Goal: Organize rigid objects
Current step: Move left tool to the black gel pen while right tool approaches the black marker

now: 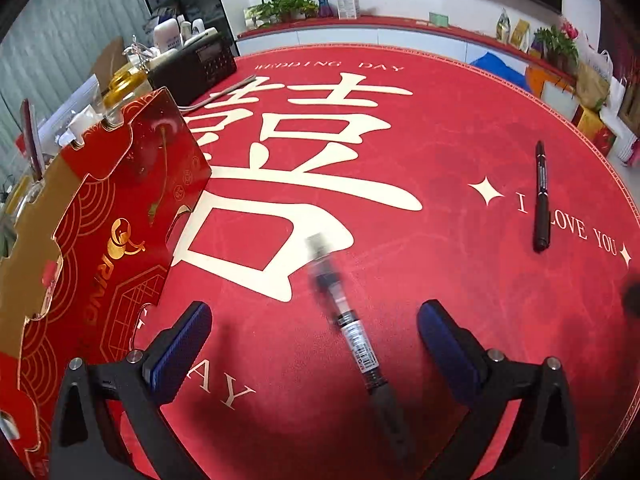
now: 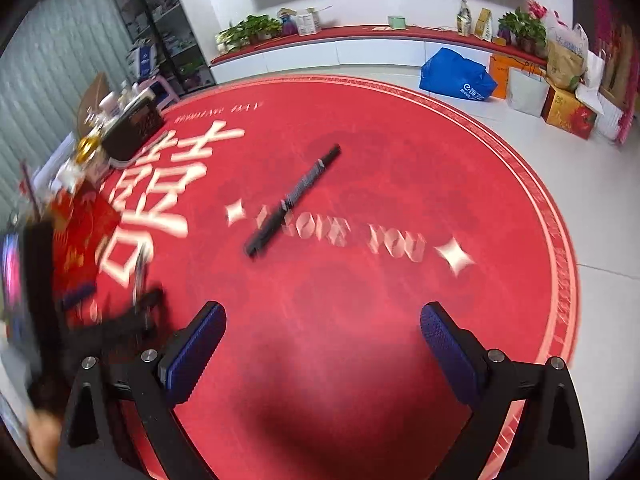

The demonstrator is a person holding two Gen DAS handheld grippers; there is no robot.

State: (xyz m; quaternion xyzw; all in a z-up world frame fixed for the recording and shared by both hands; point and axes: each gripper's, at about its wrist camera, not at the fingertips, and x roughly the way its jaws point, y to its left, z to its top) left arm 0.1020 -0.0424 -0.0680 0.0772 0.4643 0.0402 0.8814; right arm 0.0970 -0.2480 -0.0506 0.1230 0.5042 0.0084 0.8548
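In the left wrist view a marker pen (image 1: 352,328) with a clear barrel and black cap lies between my open left gripper's (image 1: 314,318) blue pads, its far end blurred. A second black marker (image 1: 541,196) lies on the red round mat (image 1: 440,280) at the right. A red and gold gift box (image 1: 108,232) stands open at the left. In the right wrist view my right gripper (image 2: 323,322) is open and empty above the mat, and the black marker (image 2: 294,196) lies diagonally ahead of it. The red box (image 2: 80,236) shows blurred at the left.
A black radio (image 1: 192,64), bottles and clutter stand at the mat's far left edge. Bags and boxes (image 2: 568,108) sit on the floor at the far right, with a blue bag (image 2: 456,74). A low shelf with plants (image 2: 248,30) runs along the back wall.
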